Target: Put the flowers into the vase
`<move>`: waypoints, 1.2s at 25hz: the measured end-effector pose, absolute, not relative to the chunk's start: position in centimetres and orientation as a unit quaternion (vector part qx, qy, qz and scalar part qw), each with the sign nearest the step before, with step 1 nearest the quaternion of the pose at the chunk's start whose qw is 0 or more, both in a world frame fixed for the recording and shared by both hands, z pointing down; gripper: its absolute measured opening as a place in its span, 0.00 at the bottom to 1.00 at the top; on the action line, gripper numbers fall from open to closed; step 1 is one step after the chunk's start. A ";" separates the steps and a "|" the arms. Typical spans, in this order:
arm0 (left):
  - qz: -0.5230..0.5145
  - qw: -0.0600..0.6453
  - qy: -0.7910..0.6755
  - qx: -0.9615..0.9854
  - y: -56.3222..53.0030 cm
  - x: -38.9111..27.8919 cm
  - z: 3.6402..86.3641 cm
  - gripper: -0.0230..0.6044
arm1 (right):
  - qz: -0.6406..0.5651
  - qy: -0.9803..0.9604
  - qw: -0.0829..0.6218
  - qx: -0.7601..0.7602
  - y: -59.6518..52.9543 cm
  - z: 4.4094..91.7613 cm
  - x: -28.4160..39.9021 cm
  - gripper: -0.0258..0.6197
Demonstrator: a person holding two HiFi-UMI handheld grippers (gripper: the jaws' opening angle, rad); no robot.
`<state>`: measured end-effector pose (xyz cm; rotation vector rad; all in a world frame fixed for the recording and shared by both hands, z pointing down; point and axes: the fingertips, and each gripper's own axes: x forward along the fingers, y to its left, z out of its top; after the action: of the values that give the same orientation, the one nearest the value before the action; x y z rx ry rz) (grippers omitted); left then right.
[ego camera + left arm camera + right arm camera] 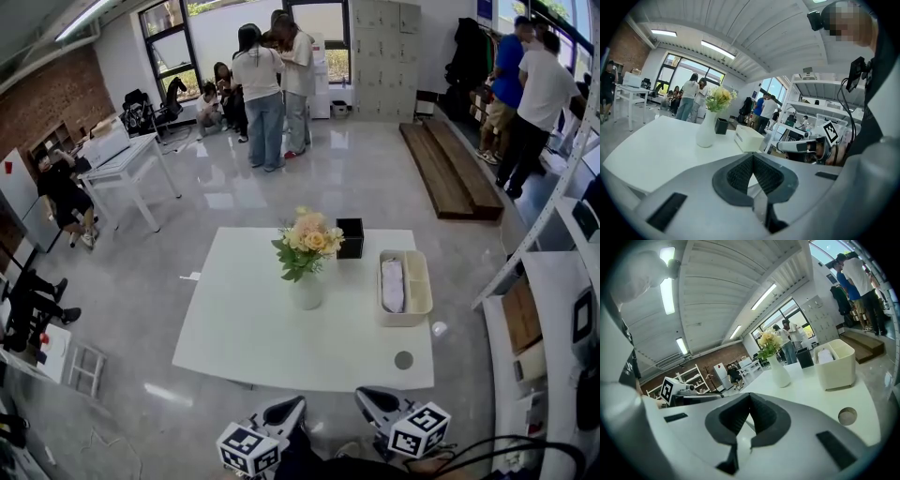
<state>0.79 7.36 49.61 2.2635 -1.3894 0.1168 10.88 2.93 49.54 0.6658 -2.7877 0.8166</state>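
Note:
A white vase (307,291) stands upright near the middle of the white table (239,328), with a bunch of pale yellow and pink flowers (309,239) and green leaves in it. The left gripper view shows the vase (707,131) and flowers (719,97) ahead on the left; the right gripper view shows the vase (779,373) and flowers (768,344) too. My left gripper (286,412) and right gripper (375,403) are low, off the table's near edge and well short of the vase. Both are shut and empty, the left gripper (753,161) and the right gripper (749,401) alike.
A cream two-part bin (417,281) holding something white sits right of the vase. A black box (350,237) stands behind the flowers. A small grey round spot (404,360) marks the table's near right corner. People stand far across the room; shelving (553,309) runs along the right.

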 end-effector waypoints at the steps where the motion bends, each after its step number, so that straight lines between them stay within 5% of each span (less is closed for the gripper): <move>1: 0.043 0.239 -0.507 0.827 7.5 1.0 49.6 0.04 | 0.274 -0.932 0.081 0.222 3.1 49.6 11.1 0.04; 30: 0.056 0.240 -0.484 0.840 7.5 4.4 49.2 0.04 | 0.278 -0.931 0.073 0.227 4.3 49.7 13.8 0.04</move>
<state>4.39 7.49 49.23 2.2980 -1.3233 0.1528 13.82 4.29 49.74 0.6807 -2.7947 0.8336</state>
